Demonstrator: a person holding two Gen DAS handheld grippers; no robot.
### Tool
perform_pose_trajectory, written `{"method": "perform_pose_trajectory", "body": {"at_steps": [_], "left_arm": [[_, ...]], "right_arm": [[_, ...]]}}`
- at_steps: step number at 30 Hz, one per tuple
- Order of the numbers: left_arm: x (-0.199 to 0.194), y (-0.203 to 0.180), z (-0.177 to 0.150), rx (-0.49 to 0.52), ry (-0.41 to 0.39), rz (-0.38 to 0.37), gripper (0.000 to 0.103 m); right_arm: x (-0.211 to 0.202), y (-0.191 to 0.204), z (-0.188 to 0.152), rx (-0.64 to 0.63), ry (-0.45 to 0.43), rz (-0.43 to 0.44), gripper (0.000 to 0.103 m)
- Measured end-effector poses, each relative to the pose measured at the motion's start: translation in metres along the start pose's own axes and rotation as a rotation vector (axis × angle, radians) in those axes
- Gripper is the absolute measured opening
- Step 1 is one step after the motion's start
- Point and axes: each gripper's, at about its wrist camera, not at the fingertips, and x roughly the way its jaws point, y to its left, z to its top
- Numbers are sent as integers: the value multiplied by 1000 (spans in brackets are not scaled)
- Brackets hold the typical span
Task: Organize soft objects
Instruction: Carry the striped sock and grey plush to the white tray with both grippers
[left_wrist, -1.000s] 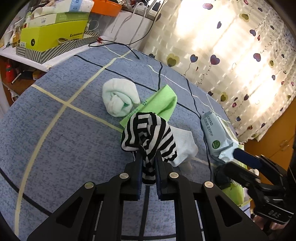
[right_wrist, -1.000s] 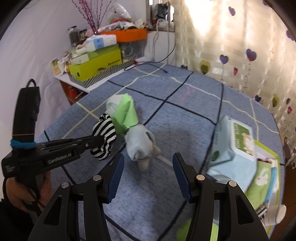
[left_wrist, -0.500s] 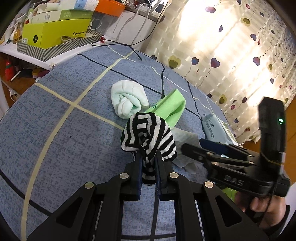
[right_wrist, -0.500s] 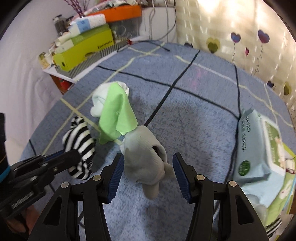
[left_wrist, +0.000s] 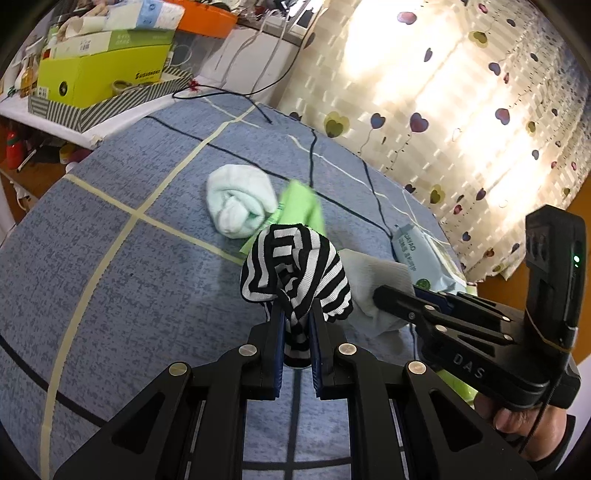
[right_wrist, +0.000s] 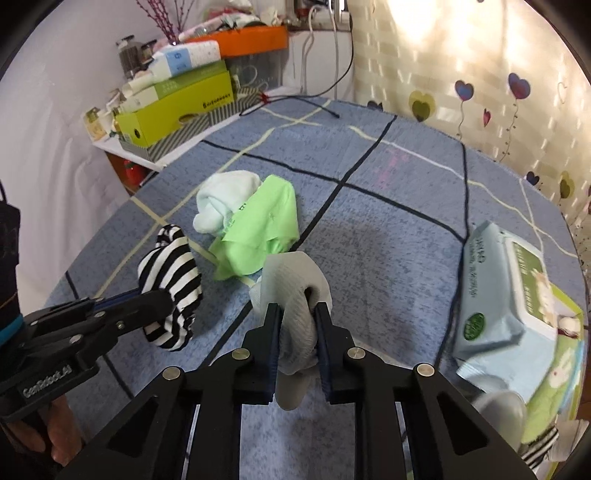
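Note:
My left gripper (left_wrist: 295, 317) is shut on a black-and-white striped sock (left_wrist: 291, 266), held above the blue bedspread; the sock also shows in the right wrist view (right_wrist: 170, 284). My right gripper (right_wrist: 297, 317) is shut on a rolled grey sock (right_wrist: 295, 291), which also shows in the left wrist view (left_wrist: 369, 280) just right of the striped one. A pale mint rolled sock (right_wrist: 221, 199) and a bright green cloth (right_wrist: 262, 225) lie touching on the bed beyond both grippers.
A blue pack of wet wipes (right_wrist: 498, 291) lies at the right on green packaging. A shelf with a yellow-green box (right_wrist: 177, 107) and clutter stands beyond the bed's far left edge. A heart-patterned curtain (left_wrist: 461, 92) hangs at the right.
My right gripper moved forward onto the grey sock and closed on it. My left gripper kept hold of the striped sock and stayed about in place.

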Motion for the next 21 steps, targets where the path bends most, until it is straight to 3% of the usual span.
{"method": "perform_pose_trajectory", "body": {"at_steps": [13, 21], "left_arm": [[-23, -49, -5, 91, -31, -21, 12], [-33, -86, -11, 160, -45, -40, 12]], "right_arm": [[-82, -12, -29, 29, -163, 40, 17], [-127, -30, -52, 69, -247, 17, 17]]}}
